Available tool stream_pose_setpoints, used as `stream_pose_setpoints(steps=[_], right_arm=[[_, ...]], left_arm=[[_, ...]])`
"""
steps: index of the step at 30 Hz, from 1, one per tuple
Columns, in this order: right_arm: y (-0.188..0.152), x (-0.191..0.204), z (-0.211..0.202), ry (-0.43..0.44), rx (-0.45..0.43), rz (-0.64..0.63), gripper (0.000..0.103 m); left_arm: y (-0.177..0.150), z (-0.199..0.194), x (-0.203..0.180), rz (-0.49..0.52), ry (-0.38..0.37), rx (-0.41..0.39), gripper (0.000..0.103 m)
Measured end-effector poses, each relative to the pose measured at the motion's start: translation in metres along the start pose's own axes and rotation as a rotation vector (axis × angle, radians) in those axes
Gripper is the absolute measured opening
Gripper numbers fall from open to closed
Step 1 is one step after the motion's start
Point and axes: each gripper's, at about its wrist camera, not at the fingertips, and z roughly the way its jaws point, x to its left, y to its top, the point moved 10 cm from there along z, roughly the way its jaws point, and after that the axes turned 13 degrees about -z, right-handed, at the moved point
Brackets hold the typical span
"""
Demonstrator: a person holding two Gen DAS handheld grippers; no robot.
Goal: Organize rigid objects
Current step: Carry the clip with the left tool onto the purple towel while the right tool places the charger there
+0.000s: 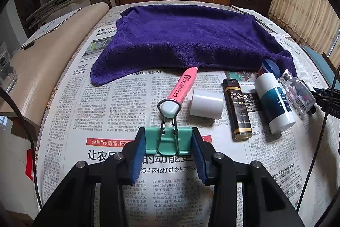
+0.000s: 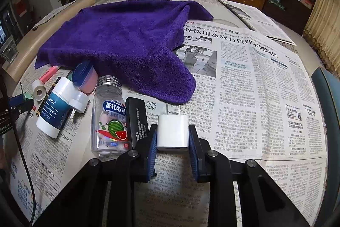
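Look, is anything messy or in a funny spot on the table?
Yes. The purple towel lies rumpled across the newspaper, and the pink highlighter has its far end tucked under the towel's edge. Nothing looks spilled or broken.

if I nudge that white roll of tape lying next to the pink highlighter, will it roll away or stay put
The white tape roll lies on its curved side on the flat newspaper, so a sideways nudge would probably send it rolling. It looks light, so little force should move it. The pink highlighter and the black lighter flank it closely and would likely stop it soon.
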Motion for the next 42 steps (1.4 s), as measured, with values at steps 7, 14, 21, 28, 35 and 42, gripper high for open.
stream_pose_setpoints(steps=[7, 14, 21, 28, 35, 42], right_arm=[[-0.004, -0.003, -0.007, 0.029, -0.007, 0.035, 0.027], [0.004, -0.004, -0.024, 0.037, -0.039, 0.05, 0.027], [0.029, 0.001, -0.038, 0.044, -0.08, 0.044, 0.027], [0.051, 0.004, -0.045, 0.069, -0.113, 0.051, 0.027], [0.099, -0.003, -0.046, 0.08, -0.156, 0.059, 0.027], [0.15, -0.005, -0.019, 0.099, -0.167, 0.055, 0.027]], left_arm=[[-0.002, -0.003, 0.002, -0.009, -0.025, -0.005, 0.039], [0.002, -0.014, 0.013, -0.041, -0.025, -0.003, 0.039], [0.019, -0.033, 0.024, -0.057, -0.024, 0.009, 0.039], [0.03, -0.048, 0.029, -0.067, -0.034, -0.005, 0.039], [0.085, -0.054, 0.0, -0.027, -0.091, -0.044, 0.039], [0.152, -0.02, -0.031, 0.017, -0.124, -0.055, 0.039]])
